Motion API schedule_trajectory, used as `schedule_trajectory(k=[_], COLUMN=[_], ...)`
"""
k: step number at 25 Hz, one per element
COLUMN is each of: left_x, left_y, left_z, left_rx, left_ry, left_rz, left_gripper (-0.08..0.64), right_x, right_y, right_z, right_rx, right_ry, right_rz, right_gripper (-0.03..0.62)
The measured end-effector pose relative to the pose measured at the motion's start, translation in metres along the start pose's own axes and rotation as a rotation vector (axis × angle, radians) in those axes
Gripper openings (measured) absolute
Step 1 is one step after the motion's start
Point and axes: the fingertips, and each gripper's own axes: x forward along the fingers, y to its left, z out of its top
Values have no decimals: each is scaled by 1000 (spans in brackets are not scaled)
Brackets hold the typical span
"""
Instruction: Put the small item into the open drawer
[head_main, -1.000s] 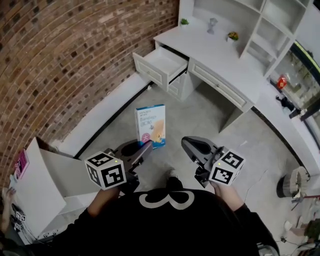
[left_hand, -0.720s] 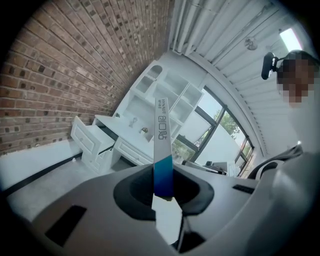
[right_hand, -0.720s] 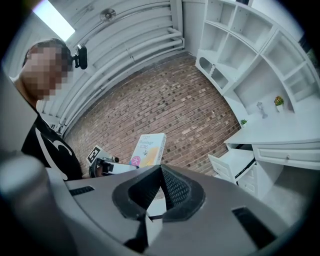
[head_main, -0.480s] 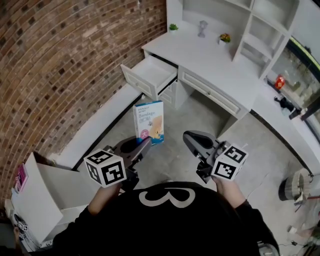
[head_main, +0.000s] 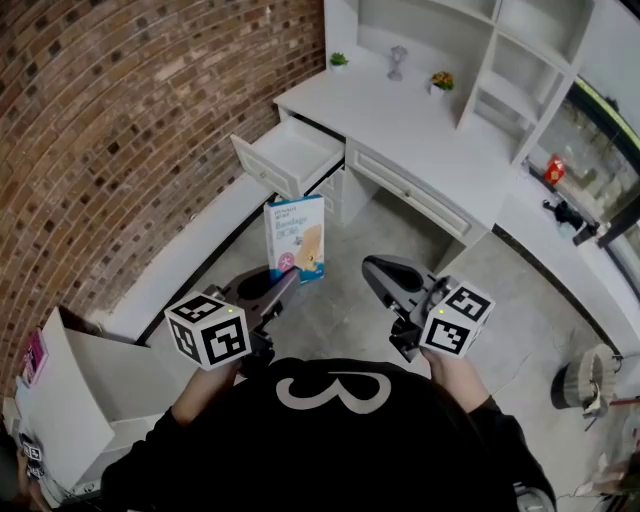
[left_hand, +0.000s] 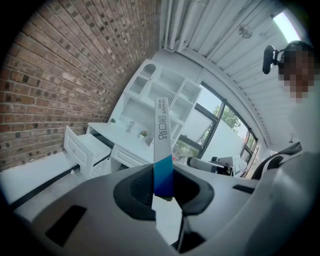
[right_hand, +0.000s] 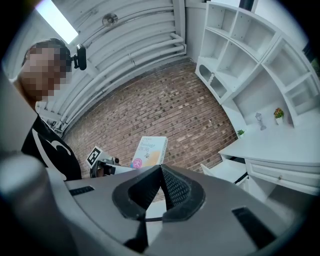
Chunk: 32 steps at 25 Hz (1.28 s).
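A flat white and blue bandage box (head_main: 296, 238) stands upright in the air, and my left gripper (head_main: 283, 283) is shut on its lower edge. In the left gripper view the box (left_hand: 162, 145) shows edge-on, pinched between the dark pads. The open white drawer (head_main: 290, 155) juts out of the desk's left end, ahead of the box and apart from it. It also shows in the left gripper view as the drawer (left_hand: 85, 147). My right gripper (head_main: 375, 272) hovers to the right at the same height, shut with nothing in it. The right gripper view shows the box (right_hand: 150, 151) to its left.
A white desk (head_main: 430, 130) with shelves (head_main: 500, 50) holds small plants and a glass figure. A brick wall (head_main: 130, 130) runs along the left with a white ledge (head_main: 190, 255) at its foot. An open cardboard box (head_main: 70, 390) sits at lower left. Grey floor lies between me and the desk.
Both grippers and the held box have come a little nearer the desk and drawer. The view has shifted with them. The grip on the box is unchanged.
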Motion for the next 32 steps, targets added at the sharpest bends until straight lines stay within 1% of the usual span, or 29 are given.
schedule_trajectory(k=[5, 10, 16, 21, 26, 32], left_x=[4, 16, 48, 87, 119, 150], left_y=[6, 19, 51, 98, 156, 230], left_z=[1, 2, 17, 40, 74, 110], left_rx=[15, 8, -1, -19, -21, -19], left_ry=[12, 34, 50, 70, 81, 92], left_rz=[9, -8, -36, -45, -44, -14], left_gripper=[64, 64, 64, 64, 64, 66], right_x=[2, 8, 27, 61, 111, 177], right_y=[-8, -22, -60, -108, -156, -210], right_z=[-2, -7, -2, 8, 17, 33], right_rx=[13, 31, 42, 65, 95, 110], right_ry=[2, 9, 21, 37, 61, 97], right_rz=[-11, -40, -79, -100, -116, -123], right_gripper=[9, 9, 9, 9, 9, 9])
